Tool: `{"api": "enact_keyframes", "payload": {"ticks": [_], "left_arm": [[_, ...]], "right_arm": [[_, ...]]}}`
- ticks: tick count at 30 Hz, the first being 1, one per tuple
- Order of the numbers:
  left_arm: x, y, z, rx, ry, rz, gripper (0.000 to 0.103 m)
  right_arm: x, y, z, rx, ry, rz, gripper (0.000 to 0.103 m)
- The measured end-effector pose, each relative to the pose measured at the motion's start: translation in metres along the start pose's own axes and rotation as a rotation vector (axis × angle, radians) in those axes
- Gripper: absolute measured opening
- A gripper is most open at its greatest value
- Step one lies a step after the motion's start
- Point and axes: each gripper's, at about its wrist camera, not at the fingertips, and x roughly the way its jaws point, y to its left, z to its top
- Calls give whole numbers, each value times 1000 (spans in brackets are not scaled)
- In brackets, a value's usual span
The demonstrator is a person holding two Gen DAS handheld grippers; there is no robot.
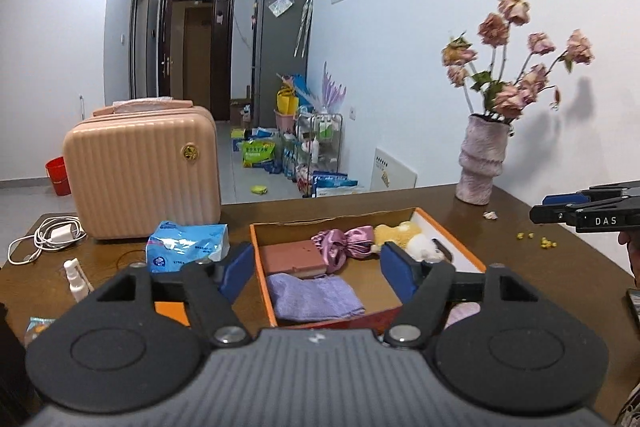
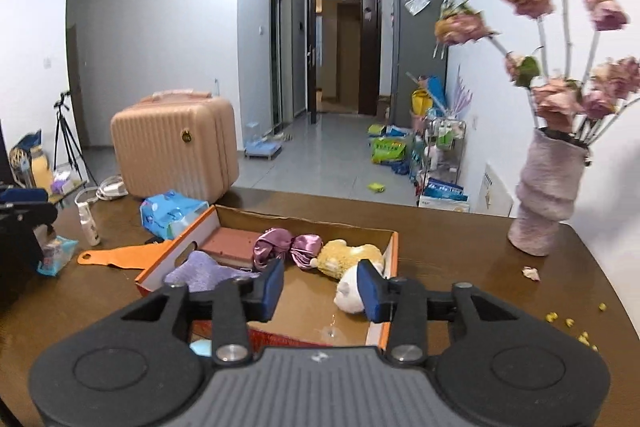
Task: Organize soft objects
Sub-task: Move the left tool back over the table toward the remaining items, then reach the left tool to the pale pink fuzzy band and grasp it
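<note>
A: Where do the soft things sit right now?

B: Inside the orange box [image 1: 448,233] on the tabletop [image 1: 420,197]. A folded purple cloth [image 1: 314,297] lies at the near left, a brick-coloured block [image 1: 292,257] just beyond it, a satin scrunchie [image 1: 344,241] in the middle, and a yellow plush toy [image 1: 400,233] with a white plush [image 2: 350,293] at the right end.

A: And the tools?

B: The left tool [image 1: 316,267] hovers over the near half of the box with its pads apart and nothing between them. The right tool [image 2: 320,285] is likewise spread and empty, hanging above the bare floor of the box, with the white plush just beside its right pad.

A: So what would the step be?

B: My guess is settling the plush pieces, or fetching whatever soft item remains outside. The blue tissue pack [image 1: 186,245] lies left of the box, near the pink case [image 1: 142,167].

A: How to do it well?

B: Come down straight over the thing, pads on either side of its bulk, and close on the middle instead of a loose edge, since plush and cloth slump and slip. Keep clear of the box wall so it does not get dragged. The vase [image 2: 546,195] at the far right looks top-heavy, so I would swing wide of it.
</note>
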Motion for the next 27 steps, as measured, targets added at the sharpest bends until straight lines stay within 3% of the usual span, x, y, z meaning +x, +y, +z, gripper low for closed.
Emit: {"api": "enact_keyframes", "payload": {"ticks": [5, 12, 18, 22, 24, 27], "left_arm": [[-40, -22, -33, 4, -55, 12, 79], [-89, -60, -98, 34, -95, -15, 87], [-118, -88, -150, 37, -130, -20, 93], [-126, -97, -181, -3, -113, -27, 94], [-123, -96, -190, -31, -93, -23, 94], [-113, -92, -199, -53, -49, -3, 94]], "right_arm": [[-47, 10, -27, -6, -95, 1, 58], [-96, 37, -104, -39, -178, 33, 68], [-129, 65, -173, -70, -299, -1, 68], [-138, 79, -210, -60, -321, -44, 69], [-140, 82, -224, -30, -317, -47, 77], [-138, 84, -237, -17, -295, -30, 81]]}}
